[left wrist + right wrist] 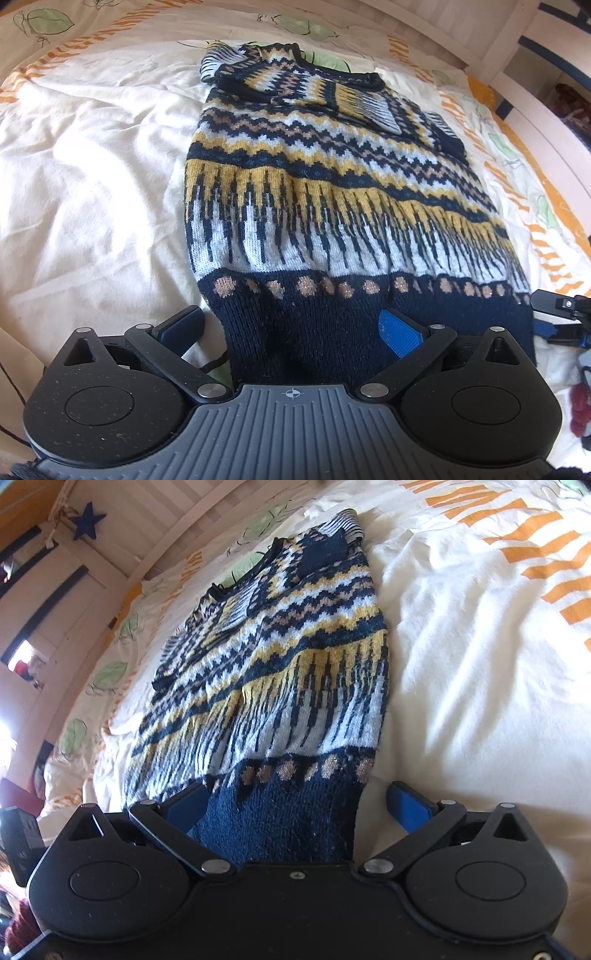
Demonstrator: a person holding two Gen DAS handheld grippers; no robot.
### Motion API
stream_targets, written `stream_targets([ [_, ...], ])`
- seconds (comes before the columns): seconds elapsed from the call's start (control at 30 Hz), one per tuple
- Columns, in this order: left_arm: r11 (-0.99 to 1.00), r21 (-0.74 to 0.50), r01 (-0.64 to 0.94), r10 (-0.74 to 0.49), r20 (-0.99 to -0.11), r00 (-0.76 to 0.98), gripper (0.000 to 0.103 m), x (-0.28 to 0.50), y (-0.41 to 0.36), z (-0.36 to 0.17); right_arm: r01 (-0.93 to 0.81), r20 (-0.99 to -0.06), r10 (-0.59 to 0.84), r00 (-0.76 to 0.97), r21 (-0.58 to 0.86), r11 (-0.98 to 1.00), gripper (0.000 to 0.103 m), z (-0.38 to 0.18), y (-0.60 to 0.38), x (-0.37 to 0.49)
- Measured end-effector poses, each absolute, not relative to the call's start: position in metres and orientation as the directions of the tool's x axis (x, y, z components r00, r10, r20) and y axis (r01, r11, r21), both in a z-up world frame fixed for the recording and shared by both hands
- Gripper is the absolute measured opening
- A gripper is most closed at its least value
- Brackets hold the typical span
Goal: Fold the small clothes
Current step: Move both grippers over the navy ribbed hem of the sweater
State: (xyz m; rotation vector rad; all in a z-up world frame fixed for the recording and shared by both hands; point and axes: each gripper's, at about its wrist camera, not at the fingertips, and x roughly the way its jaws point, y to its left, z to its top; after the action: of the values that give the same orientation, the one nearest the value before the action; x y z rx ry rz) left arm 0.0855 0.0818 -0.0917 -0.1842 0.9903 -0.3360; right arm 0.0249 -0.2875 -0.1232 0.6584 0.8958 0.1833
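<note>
A small knit sweater (pixel 314 177) in navy, yellow and white zigzags lies flat on the bed, with both sleeves folded in over its chest. Its navy hem (pixel 295 332) faces me. My left gripper (pixel 291 328) stands open over the hem's left corner; one blue pad (pixel 181 325) is off the cloth's edge and the other (pixel 400 332) is over the knit. In the right wrist view the sweater (pixel 295 672) runs away from my right gripper (pixel 299 805), open across the hem's right corner (pixel 288 812). Neither gripper's pads press the cloth. Each gripper shows at the other view's edge.
The sweater rests on a rumpled white duvet (pixel 92 166) with orange stripes and green leaf prints. A white slatted bed frame (pixel 498 44) curves along the far side. A blue star (pixel 86 524) hangs on the wall. Dark red fabric (pixel 580 406) lies at the near right.
</note>
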Motion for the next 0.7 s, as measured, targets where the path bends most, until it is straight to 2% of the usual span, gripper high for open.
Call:
stream_targets([
  [0.6, 0.877, -0.468, 0.108, -0.443, -0.7, 0.56, 0.101, 0.095, 0.1, -0.091, 0.124, -0.635, 0.421, 0.647, 0.633, 0.764, 0.103, -0.125, -0.288, 0.026],
  [0.63, 0.875, -0.473, 0.104, -0.443, -0.696, 0.565, 0.1, 0.096, 0.1, -0.091, 0.126, -0.632, 0.422, 0.649, 0.637, 0.761, 0.103, -0.125, -0.288, 0.026],
  [0.7, 0.881, -0.464, 0.095, -0.427, -0.692, 0.581, 0.086, 0.095, 0.101, -0.09, 0.13, -0.625, 0.425, 0.655, 0.647, 0.752, 0.103, -0.126, -0.289, 0.026],
])
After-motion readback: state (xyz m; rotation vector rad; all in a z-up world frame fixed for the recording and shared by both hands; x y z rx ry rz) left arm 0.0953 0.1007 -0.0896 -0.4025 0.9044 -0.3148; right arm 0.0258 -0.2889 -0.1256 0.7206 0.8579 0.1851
